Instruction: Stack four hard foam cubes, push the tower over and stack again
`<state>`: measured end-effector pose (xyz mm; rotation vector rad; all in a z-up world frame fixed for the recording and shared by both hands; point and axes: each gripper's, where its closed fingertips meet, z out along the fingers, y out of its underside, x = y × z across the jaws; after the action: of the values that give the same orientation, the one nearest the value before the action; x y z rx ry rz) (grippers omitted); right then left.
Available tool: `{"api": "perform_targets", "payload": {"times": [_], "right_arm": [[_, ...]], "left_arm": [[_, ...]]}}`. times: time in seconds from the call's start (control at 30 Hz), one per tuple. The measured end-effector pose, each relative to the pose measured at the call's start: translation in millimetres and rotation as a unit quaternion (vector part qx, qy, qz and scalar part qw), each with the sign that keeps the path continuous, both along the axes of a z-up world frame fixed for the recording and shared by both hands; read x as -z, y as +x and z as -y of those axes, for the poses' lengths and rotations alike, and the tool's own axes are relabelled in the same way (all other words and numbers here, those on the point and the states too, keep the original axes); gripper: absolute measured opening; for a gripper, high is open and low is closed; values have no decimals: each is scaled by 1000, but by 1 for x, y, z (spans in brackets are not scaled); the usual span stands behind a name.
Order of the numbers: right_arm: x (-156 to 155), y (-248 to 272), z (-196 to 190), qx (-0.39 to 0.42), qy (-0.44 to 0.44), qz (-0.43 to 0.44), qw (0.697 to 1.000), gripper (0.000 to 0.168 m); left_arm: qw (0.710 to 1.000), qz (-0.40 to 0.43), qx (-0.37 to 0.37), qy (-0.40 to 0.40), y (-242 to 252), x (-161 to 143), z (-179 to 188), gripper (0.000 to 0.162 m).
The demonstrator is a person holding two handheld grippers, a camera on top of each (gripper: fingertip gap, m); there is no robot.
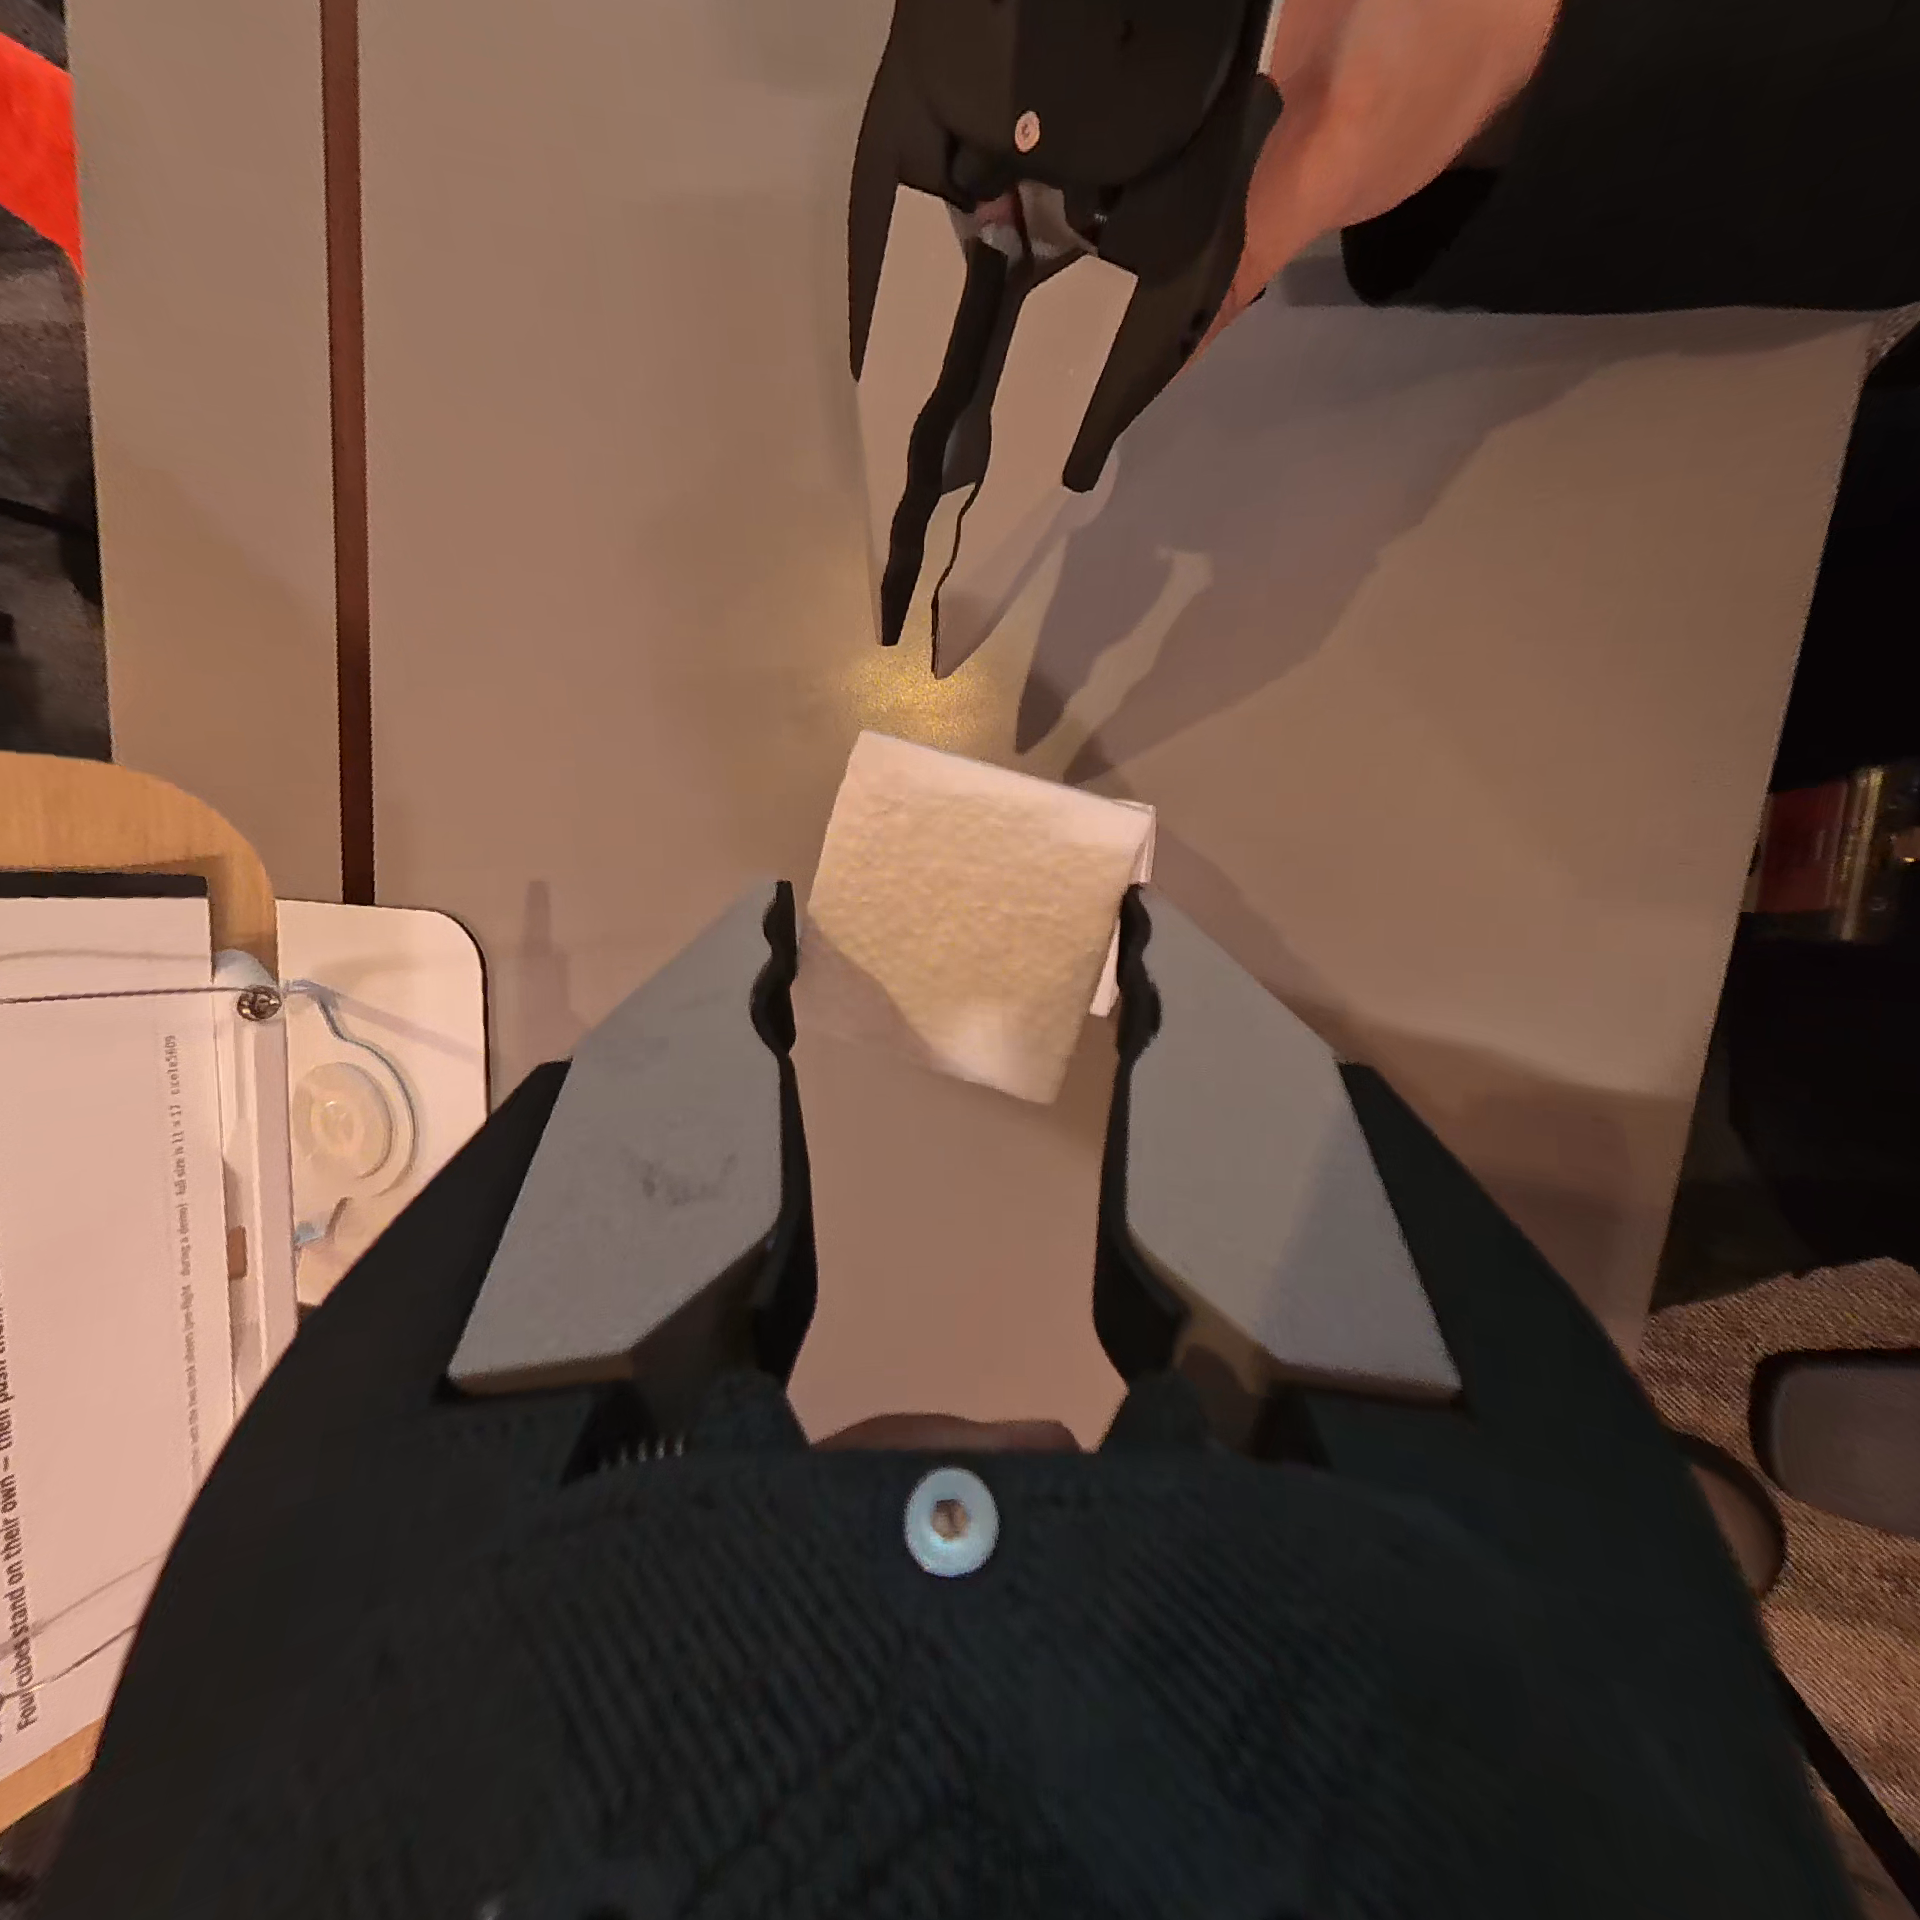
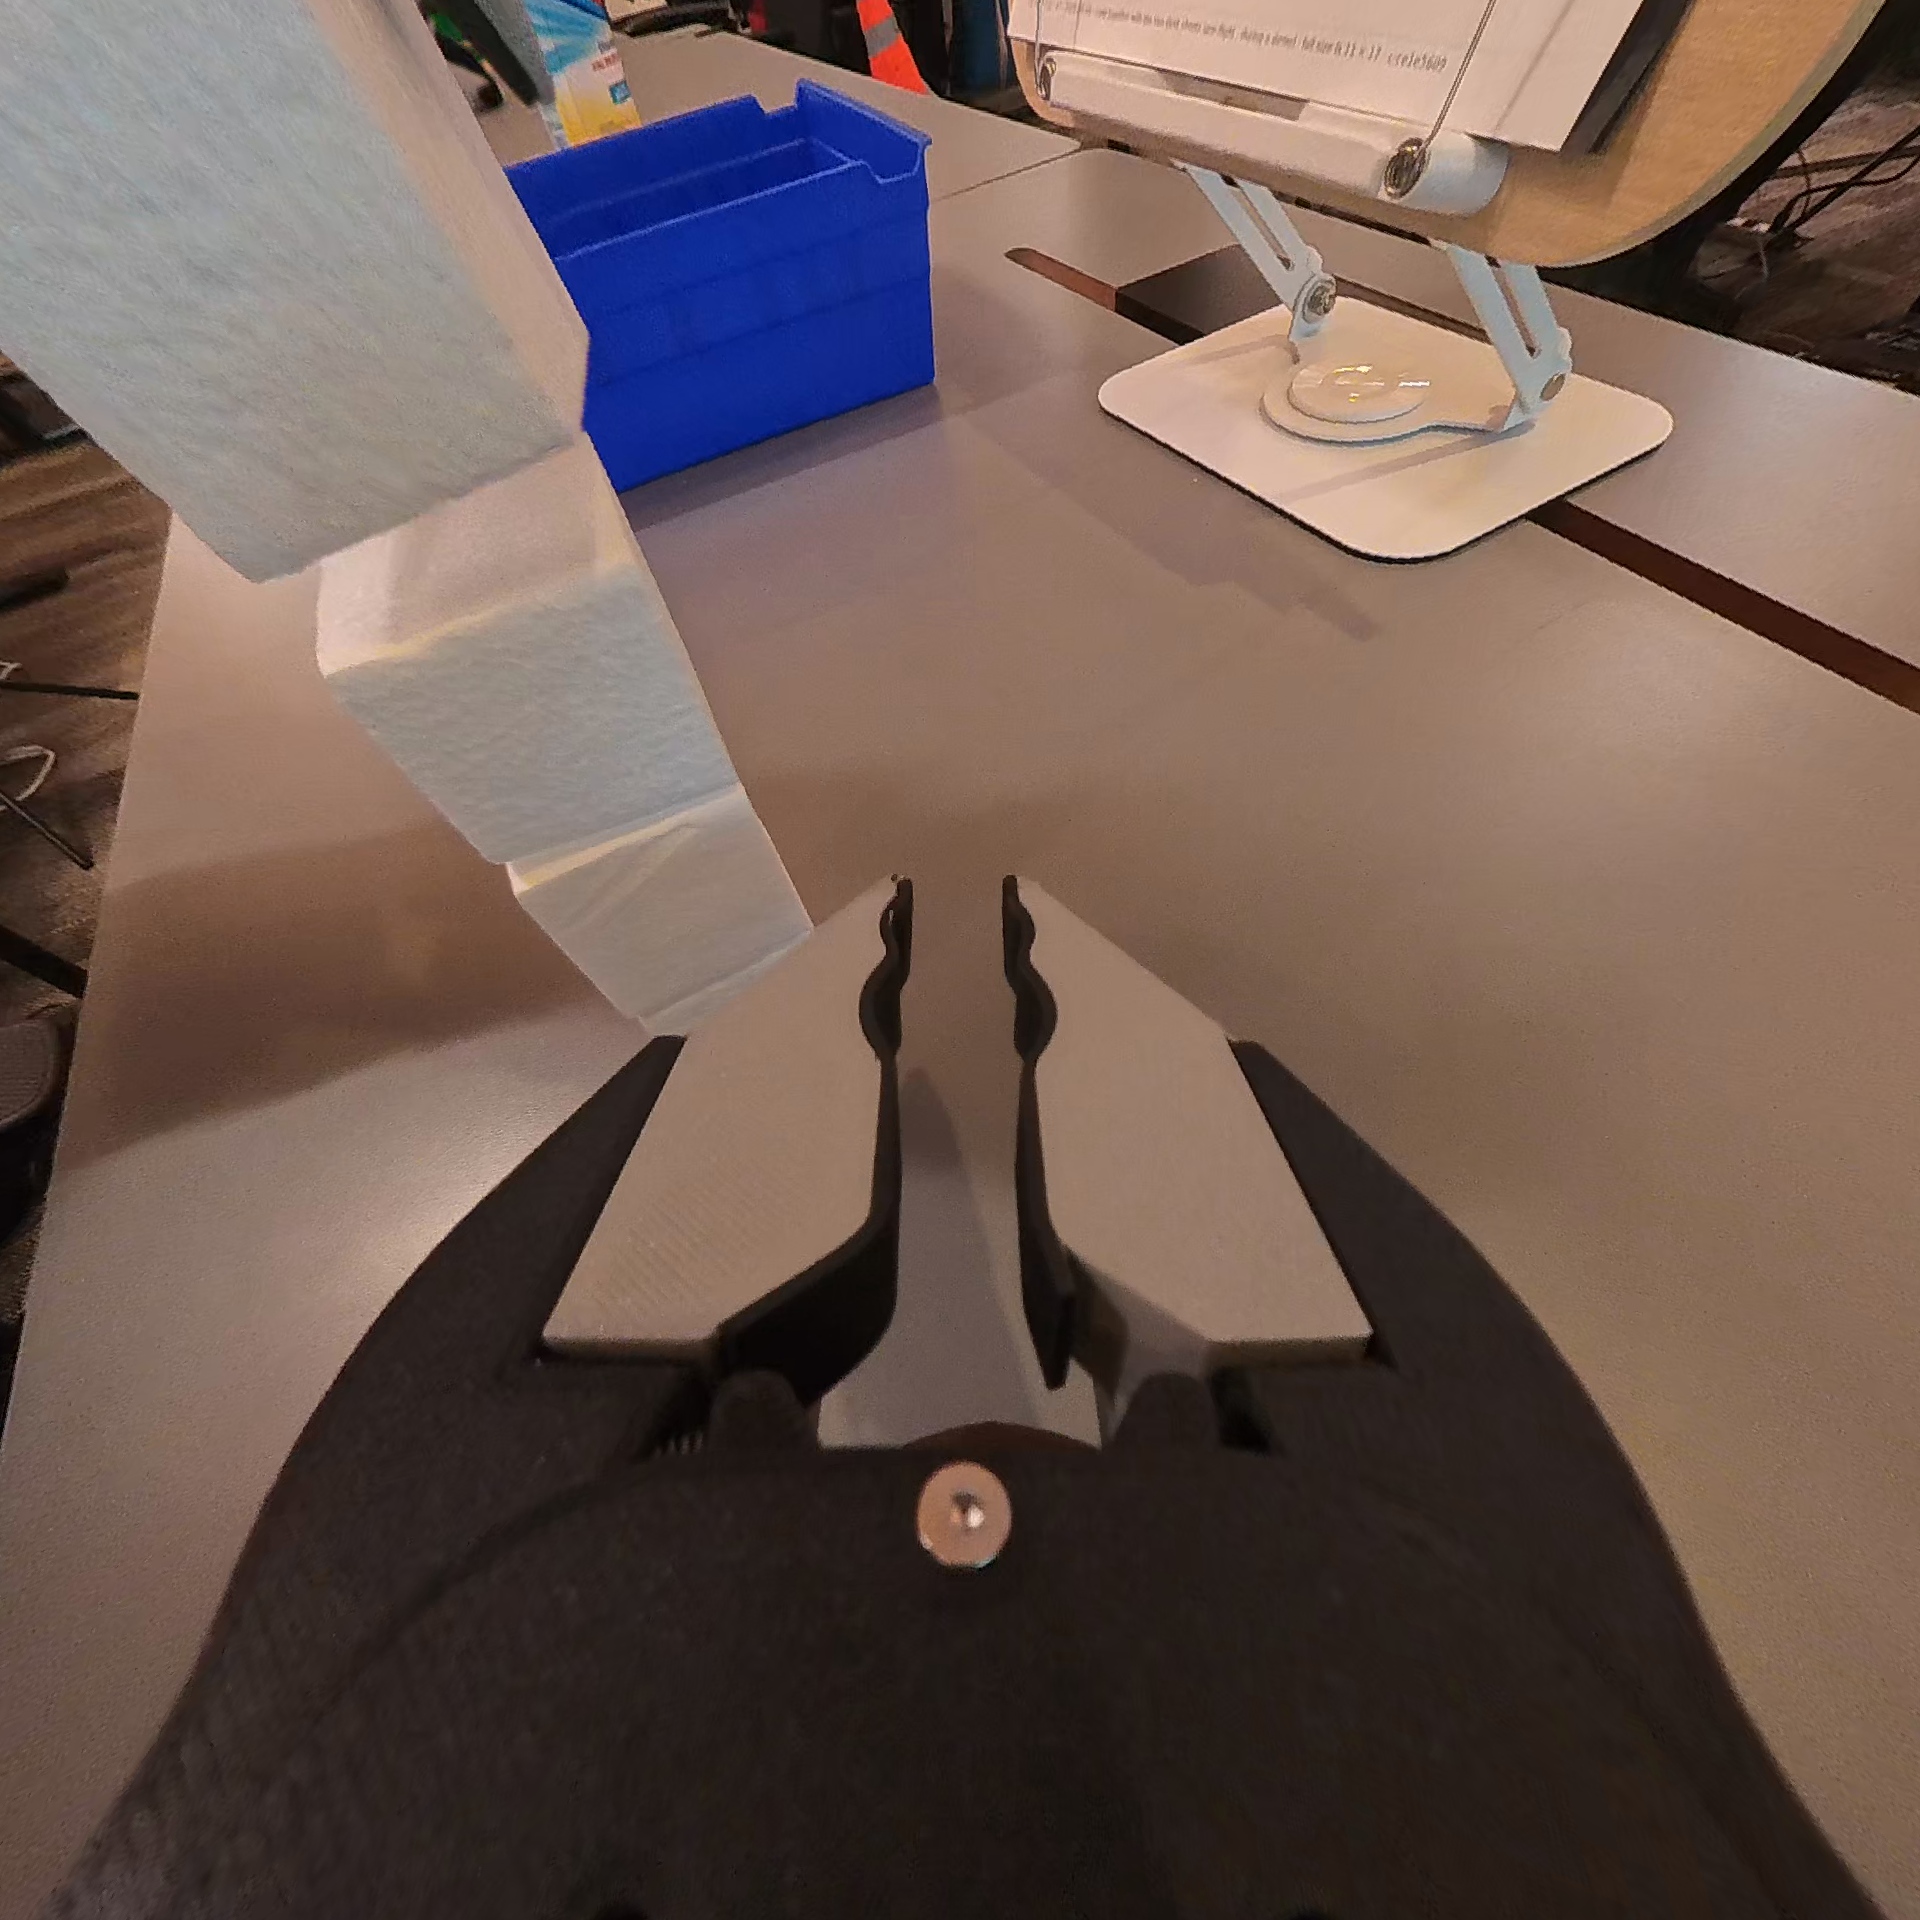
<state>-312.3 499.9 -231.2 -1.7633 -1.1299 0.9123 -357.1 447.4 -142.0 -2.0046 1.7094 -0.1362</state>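
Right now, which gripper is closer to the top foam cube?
Left. The left gripper has the top foam cube between its fingers; the right gripper hovers just beyond it, empty.

In the right wrist view the top cube point(image 2: 239, 281) of the tower runs off the upper left edge, and the lowest cube point(image 2: 717, 1003) is mostly hidden behind the right gripper's left finger. The document stand point(image 2: 1455, 125) is cut by the top edge. In the left wrist view the cube point(image 1: 966, 925) blocks whatever lies beneath it.
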Motion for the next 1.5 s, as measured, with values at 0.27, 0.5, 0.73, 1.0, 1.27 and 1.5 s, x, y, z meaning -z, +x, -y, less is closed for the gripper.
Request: {"api": "perform_targets", "payload": {"times": [0.27, 0.5, 0.73, 1.0, 1.27, 1.5], "right_arm": [[-2, 0, 1, -1, 2, -3, 1000, 14], [-3, 0, 2, -2, 3, -4, 1000, 14], [-3, 0, 2, -2, 3, -4, 1000, 15], [-2, 0, 2, -2, 2, -2, 1000, 15], [-1, 0, 2, -2, 1, 0, 1000, 15], [-2, 0, 1, -1, -1, -3, 1000, 15]], "left_arm": [[999, -20, -23, -42, 0, 9, 6, 61], [997, -21, -46, -58, -2, 13, 3, 61], [996, 1, -61, -69, 0, 9, 0, 61], [995, 1, -70, -77, -1, 13, 1, 61], [994, 17, -86, -67, -3, 8, -2, 80], [985, 92, -143, 9, -25, -24, -7, 88]]}}
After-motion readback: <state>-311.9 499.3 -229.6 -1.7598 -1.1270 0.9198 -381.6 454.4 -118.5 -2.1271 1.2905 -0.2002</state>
